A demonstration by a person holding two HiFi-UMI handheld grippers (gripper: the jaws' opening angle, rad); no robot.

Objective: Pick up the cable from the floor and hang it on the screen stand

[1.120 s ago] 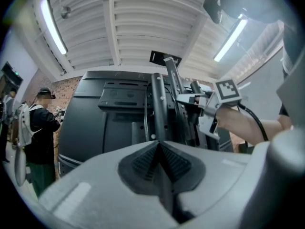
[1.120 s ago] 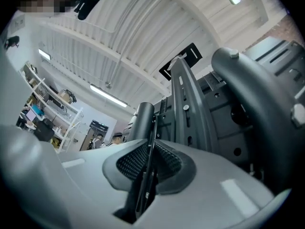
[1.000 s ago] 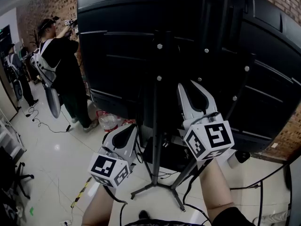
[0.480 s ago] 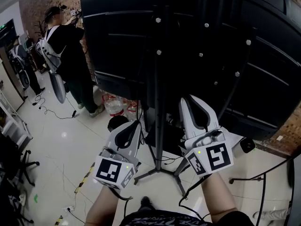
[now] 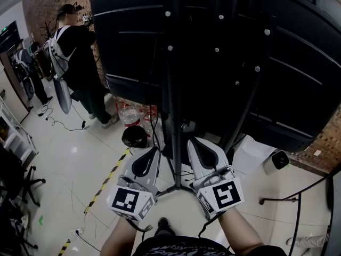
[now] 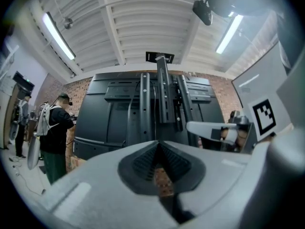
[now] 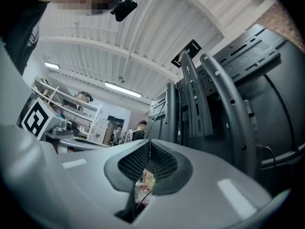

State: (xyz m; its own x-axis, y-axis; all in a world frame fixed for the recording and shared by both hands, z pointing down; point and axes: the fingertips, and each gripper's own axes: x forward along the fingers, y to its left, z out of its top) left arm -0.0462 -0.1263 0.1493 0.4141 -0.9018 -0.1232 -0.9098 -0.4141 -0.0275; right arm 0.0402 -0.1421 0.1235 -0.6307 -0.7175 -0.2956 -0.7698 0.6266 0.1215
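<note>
Both grippers are held low at the foot of the one screen stand (image 5: 175, 89), one on each side of its post. The left gripper (image 5: 152, 151) has its jaws pressed together with nothing between them. The right gripper (image 5: 195, 142) has just been closing its jaws; they now meet, also empty. Each gripper carries one marker cube.

Thin dark cables (image 5: 155, 122) hang down along the post, just ahead of the left jaws. One more loose cable (image 5: 61, 124) lies on the floor well off to the left of them. Which is the task's cable I cannot tell; neither pair of jaws touches any.

The back of one large black screen (image 5: 133, 36) rises above both jaws. Two people (image 6: 55, 128) stand far to the left, and one black-and-yellow tape strip (image 5: 104, 188) runs beside the left gripper.
</note>
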